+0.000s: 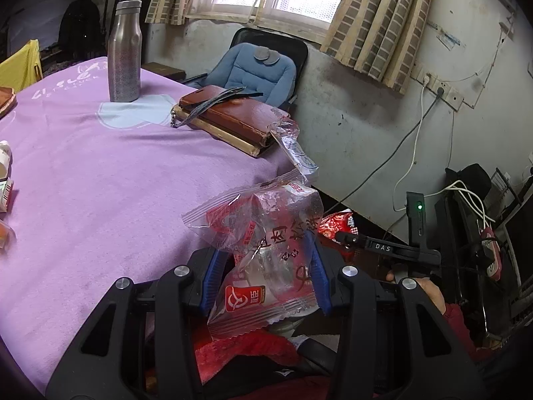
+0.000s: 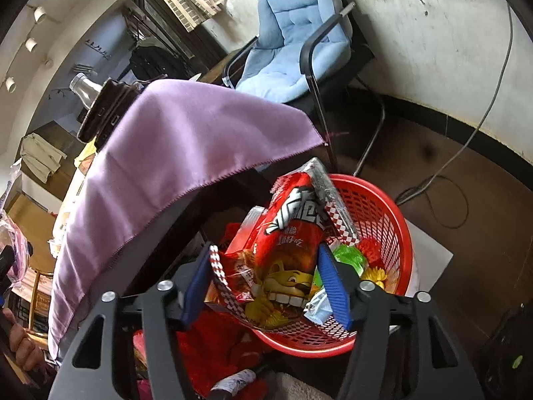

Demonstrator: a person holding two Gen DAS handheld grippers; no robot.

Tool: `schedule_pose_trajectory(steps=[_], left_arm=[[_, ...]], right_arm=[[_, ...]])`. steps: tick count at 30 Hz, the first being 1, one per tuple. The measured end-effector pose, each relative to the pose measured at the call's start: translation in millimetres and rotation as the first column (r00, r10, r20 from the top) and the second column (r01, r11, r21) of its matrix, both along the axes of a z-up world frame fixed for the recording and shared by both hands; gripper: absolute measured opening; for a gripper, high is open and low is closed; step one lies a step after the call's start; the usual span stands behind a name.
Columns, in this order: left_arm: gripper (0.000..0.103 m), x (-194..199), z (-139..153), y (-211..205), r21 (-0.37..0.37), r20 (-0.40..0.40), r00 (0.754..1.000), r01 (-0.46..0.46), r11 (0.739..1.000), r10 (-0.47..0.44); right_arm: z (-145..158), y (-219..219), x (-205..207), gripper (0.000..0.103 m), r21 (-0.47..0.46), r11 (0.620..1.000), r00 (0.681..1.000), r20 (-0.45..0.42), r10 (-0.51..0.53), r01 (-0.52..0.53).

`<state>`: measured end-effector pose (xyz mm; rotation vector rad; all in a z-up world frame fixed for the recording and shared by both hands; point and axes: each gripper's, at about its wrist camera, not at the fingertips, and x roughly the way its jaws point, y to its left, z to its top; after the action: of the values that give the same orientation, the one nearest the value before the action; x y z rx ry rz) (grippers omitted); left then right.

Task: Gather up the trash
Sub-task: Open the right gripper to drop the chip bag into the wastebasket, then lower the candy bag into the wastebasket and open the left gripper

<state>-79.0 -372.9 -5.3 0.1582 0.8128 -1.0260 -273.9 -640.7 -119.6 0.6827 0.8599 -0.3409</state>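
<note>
My left gripper point(image 1: 266, 260) is shut on a clear and red snack wrapper point(image 1: 263, 243), held just off the near right edge of the purple-covered table point(image 1: 100, 183). Another clear wrapper point(image 1: 293, 146) hangs off the table edge by a brown wallet. My right gripper point(image 2: 266, 280) stands wide open over a red mesh basket point(image 2: 383, 220) on the floor. A red snack bag with a lion point(image 2: 289, 246) lies between its fingers, resting in the basket among other wrappers. The right gripper also shows in the left wrist view point(image 1: 346, 238).
A steel bottle point(image 1: 124, 53) and a brown wallet on a book point(image 1: 226, 113) are on the table. A chair with a blue cushion point(image 2: 293, 40) stands behind the table. Cables point(image 2: 433, 183) trail on the floor by the wall. Small boxes lie at the table's left edge point(image 1: 5, 180).
</note>
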Motion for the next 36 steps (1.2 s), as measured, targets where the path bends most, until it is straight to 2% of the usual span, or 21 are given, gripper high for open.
schedule_pose_trajectory(steps=[6,9,15,20,26,31,34,36], left_arm=[[0.046,-2,-2,-3,0.004,0.001,1.0,0.009,1.0,-0.009],[0.046,-3,-2,-4,0.006,0.001,1.0,0.012,1.0,-0.012],[0.046,-5,-6,-13,0.022,-0.002,0.999,0.042,0.999,-0.042],[0.046,-12,-14,-40,0.058,-0.002,0.994,0.107,0.993,-0.107],[0.046,-26,-36,-95,0.113,-0.035,0.972,0.235,0.965,-0.232],[0.046,-32,-63,-143,0.15,-0.093,0.944,0.327,0.933,-0.316],[0.048,-35,-78,-168,0.183,-0.097,0.932,0.361,0.914,-0.349],[0.06,-35,-85,-183,0.205,-0.094,0.931,0.364,0.908,-0.352]], right_arm=[[-4,0,2,0.075,-0.028,1.0,0.999,-0.049,0.006,-0.007],[-5,1,2,0.075,-0.057,0.998,0.998,-0.068,0.005,-0.009],[16,-2,-8,0.075,-0.089,0.996,1.0,-0.001,-0.017,0.017],[35,-7,-19,0.075,-0.113,0.992,0.997,0.063,-0.042,0.049],[54,-14,-33,0.075,-0.15,0.985,0.991,0.117,-0.066,0.083],[55,-28,-46,0.075,-0.143,0.983,0.985,0.143,-0.098,0.119],[53,-39,-55,0.075,-0.128,0.981,0.98,0.15,-0.128,0.148],[50,-46,-62,0.075,-0.113,0.978,0.976,0.156,-0.154,0.173]])
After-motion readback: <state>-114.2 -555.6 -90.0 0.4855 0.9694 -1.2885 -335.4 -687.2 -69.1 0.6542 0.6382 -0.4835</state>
